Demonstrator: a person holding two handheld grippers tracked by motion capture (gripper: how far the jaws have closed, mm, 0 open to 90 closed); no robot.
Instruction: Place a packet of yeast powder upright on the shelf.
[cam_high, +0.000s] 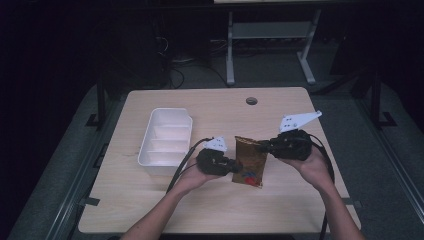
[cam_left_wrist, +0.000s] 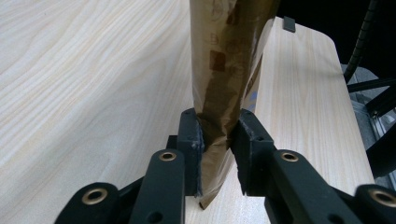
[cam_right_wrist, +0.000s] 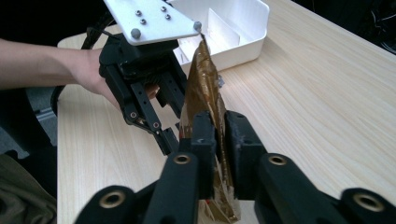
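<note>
A gold-brown foil packet with a red mark near its lower end is held over the middle of the wooden table, between both grippers. My left gripper is shut on the packet's lower left edge. In the left gripper view its pads pinch the crumpled foil at the jaw tips. My right gripper grips the upper right edge. In the right gripper view the packet stands edge-on between that gripper's jaws, and the left gripper holds it from the far side.
A white divided tray with several compartments sits left of the hands; it also shows in the right gripper view. A round cable hole lies near the table's far edge. Bare wood stretches in front of the hands and to the right.
</note>
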